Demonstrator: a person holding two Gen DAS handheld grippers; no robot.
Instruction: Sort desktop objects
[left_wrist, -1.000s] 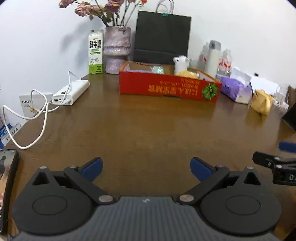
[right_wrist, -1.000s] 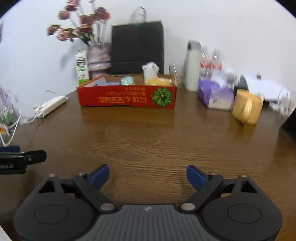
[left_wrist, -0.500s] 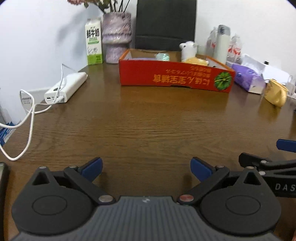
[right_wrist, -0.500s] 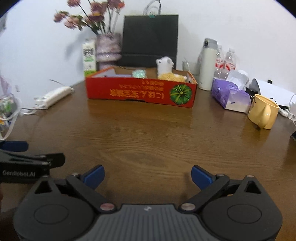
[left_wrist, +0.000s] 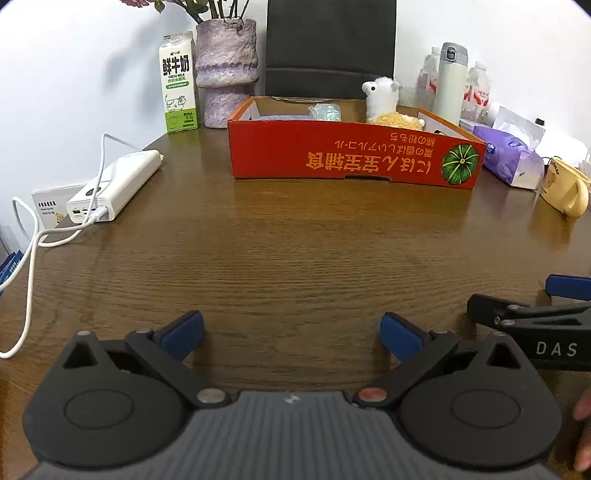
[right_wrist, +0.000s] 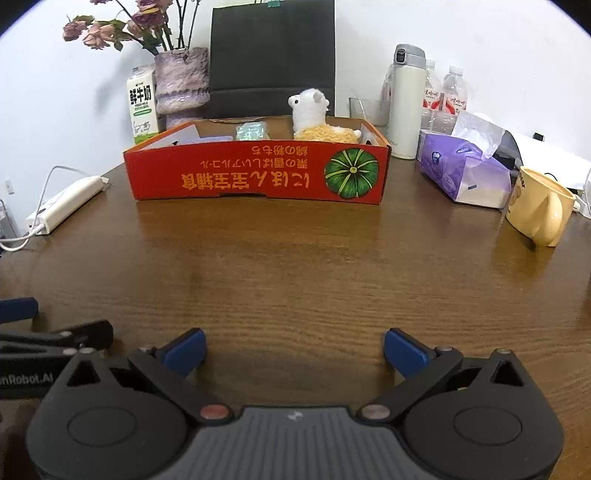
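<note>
Showing glass (right_wrist: 368, 110) in R view only, L hides it

Both views bright, evenly lit, sharp centre. Soft sheen on worktop (right_wrist: 295, 258) beneath red box (right_wrist: 258, 173). Vase (left_wrist: 226, 70) casts diffuse grey shadow leftward on wall (left_wrist: 74, 74). Strong fisheye bowing at edges; dark vignette in corners. No motion blur.

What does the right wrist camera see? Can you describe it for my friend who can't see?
An open, empty right claw hovers over a brown wooden table. Behind stands a red box holding a toy alpaca, with a yellow mug and purple tissue pack to its right.
</note>
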